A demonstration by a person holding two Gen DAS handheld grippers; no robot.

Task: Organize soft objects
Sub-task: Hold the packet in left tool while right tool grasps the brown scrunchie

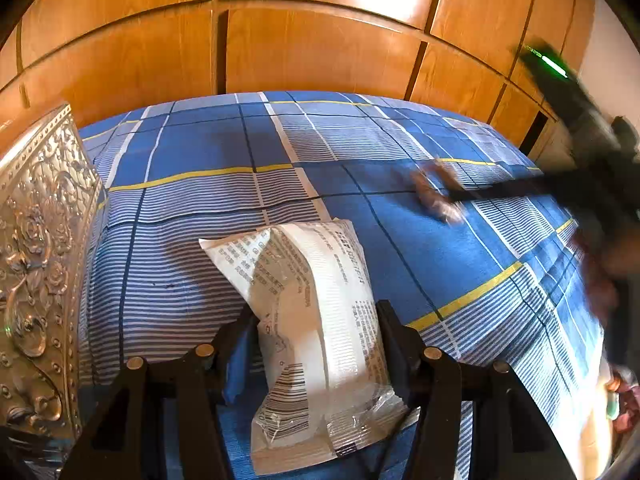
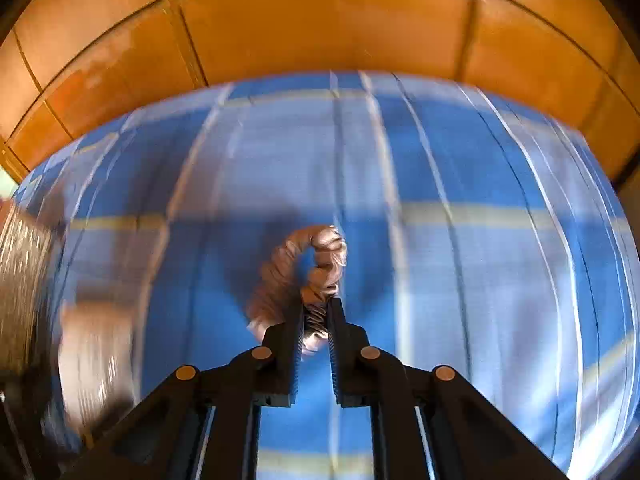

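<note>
A white plastic packet (image 1: 304,264) with printed text and a barcode stands between the fingers of my left gripper (image 1: 316,308), which is shut on its sides just above the blue checked bedsheet (image 1: 192,160). A brownish-pink scrunchie (image 2: 316,268) is pinched at its near end by my right gripper (image 2: 316,308), whose jaws stand almost together on it over the sheet (image 2: 480,280). In the left wrist view the right gripper (image 1: 454,200) reaches in blurred from the right, and the scrunchie (image 1: 434,194) sits at its tip.
A silver embossed box (image 1: 36,260) stands at the bed's left edge, close to the packet. Wooden wardrobe panels (image 1: 304,44) rise behind the bed. The sheet's right edge drops off toward small items on the floor (image 1: 620,404).
</note>
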